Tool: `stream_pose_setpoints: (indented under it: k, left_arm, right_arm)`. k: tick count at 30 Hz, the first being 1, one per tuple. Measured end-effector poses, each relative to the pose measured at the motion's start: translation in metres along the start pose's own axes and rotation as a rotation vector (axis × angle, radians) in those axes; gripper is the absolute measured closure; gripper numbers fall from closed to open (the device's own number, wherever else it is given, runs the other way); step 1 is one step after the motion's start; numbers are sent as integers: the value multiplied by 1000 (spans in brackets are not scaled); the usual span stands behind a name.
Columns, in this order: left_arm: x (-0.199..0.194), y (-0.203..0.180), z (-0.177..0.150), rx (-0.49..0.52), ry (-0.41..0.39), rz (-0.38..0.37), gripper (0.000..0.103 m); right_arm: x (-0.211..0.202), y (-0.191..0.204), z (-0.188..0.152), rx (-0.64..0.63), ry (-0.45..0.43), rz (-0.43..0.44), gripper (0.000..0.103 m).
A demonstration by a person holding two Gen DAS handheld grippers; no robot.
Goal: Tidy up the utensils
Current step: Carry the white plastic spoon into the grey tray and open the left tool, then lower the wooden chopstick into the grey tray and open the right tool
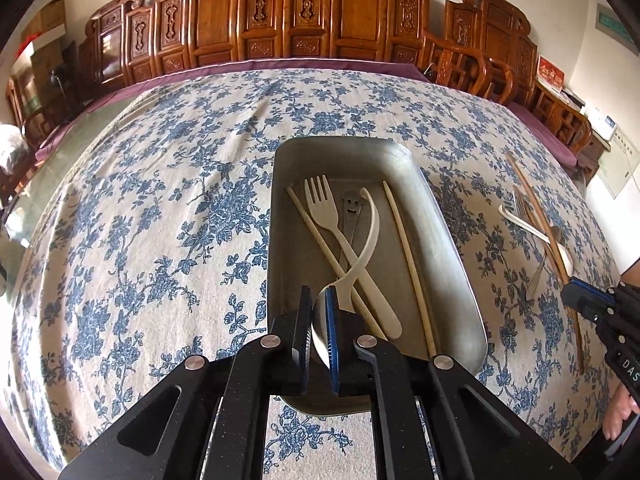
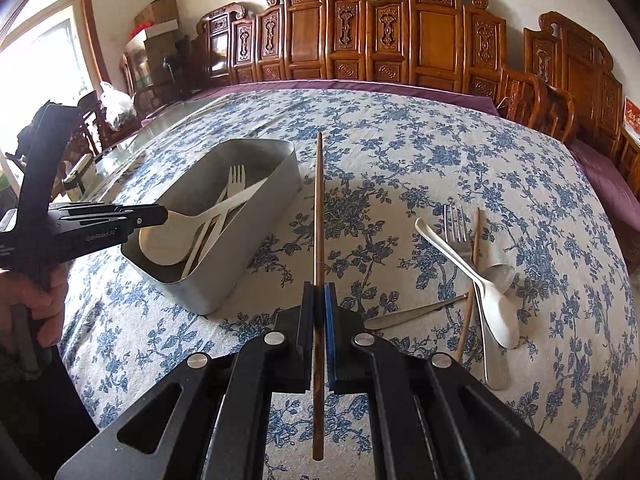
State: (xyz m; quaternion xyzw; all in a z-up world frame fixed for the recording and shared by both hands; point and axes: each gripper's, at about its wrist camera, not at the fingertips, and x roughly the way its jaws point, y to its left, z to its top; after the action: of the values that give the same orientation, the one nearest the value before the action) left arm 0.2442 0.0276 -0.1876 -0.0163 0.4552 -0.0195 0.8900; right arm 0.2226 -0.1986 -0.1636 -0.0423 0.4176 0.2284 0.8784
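Observation:
A grey metal tray (image 1: 448,216) (image 2: 256,216) stands on the table and holds a cream fork (image 1: 320,196), pale chopsticks (image 1: 404,240), a smiley-face metal utensil (image 1: 352,204) and a cream spoon (image 2: 168,236). My left gripper (image 1: 318,304) (image 2: 160,212) is shut on the cream spoon's bowl over the tray's near end. My right gripper (image 2: 319,292) is shut on a brown wooden chopstick (image 2: 319,200), held above the cloth to the right of the tray.
A white spoon (image 2: 480,284), a metal fork (image 2: 456,224), a metal spoon (image 2: 498,276) and another brown chopstick (image 2: 474,256) lie piled on the blue floral tablecloth (image 2: 400,152) at the right. Carved wooden chairs (image 2: 400,40) line the far edge.

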Motion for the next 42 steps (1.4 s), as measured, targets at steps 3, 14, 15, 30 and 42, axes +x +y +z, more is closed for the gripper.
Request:
stream_pose_setpoints:
  k: [3, 14, 15, 30, 42]
  left_arm:
    - [-1, 0, -1, 1, -3, -15, 98]
    - [-29, 10, 6, 17, -92, -18, 63]
    - [-31, 13, 7, 16, -97, -14, 59]
    - [-46, 54, 21, -40, -154, 36, 18]
    - [-49, 74, 25, -87, -164, 52, 8]
  right_arm:
    - [3, 7, 3, -13, 7, -1, 97]
    - [11, 36, 34, -4, -10, 43, 97]
    - [11, 40, 36, -9, -12, 45, 97]
    - [35, 87, 74, -49, 8, 98, 97]
    - [69, 84, 90, 36, 49, 129, 97]
